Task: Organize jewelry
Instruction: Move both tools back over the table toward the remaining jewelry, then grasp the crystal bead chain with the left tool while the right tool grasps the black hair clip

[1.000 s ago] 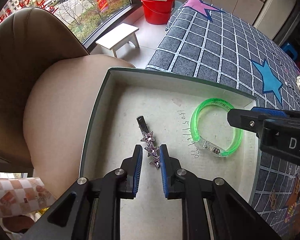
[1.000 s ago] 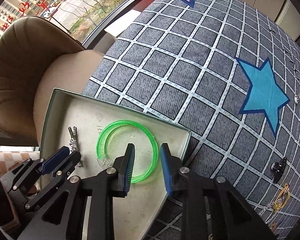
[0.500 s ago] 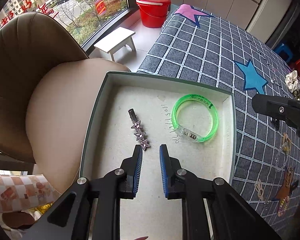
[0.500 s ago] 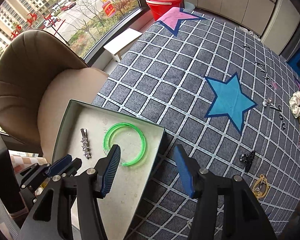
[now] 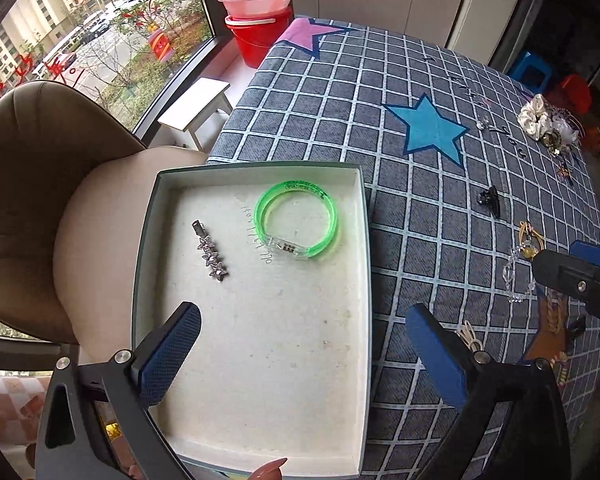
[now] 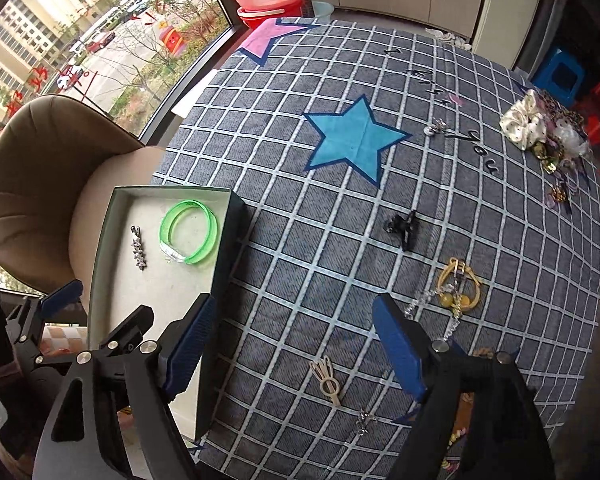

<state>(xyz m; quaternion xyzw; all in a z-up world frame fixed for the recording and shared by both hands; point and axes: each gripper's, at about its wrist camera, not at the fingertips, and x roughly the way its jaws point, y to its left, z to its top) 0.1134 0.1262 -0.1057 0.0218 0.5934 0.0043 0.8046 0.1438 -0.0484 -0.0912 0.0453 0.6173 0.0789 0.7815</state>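
A shallow white box (image 5: 256,176) (image 6: 104,240) sits at the table's left edge. In it lie a green bangle (image 5: 298,220) (image 6: 188,232) and a star-studded hair clip (image 5: 211,251) (image 6: 138,247). My left gripper (image 5: 304,322) hovers above the box, its jaws opening wide with nothing between them. My right gripper (image 6: 296,312) is over the checked cloth to the right of the box, jaws opening and empty. On the cloth lie a black claw clip (image 6: 404,229), a yellow hair tie (image 6: 458,286), a clear bead bracelet (image 6: 452,320) and a beige hairpin (image 6: 327,380).
A heap of scrunchies and trinkets (image 6: 540,128) lies at the table's far right. A tan chair (image 5: 36,192) stands left of the box. Red buckets (image 5: 260,20) and a white stool (image 5: 196,108) are by the window. A fingertip (image 5: 270,470) shows at the bottom edge.
The left gripper let go of the hair clip, rose and opened wide. The right gripper left the bangle in the box, lifted away to the right over the cloth and widened.
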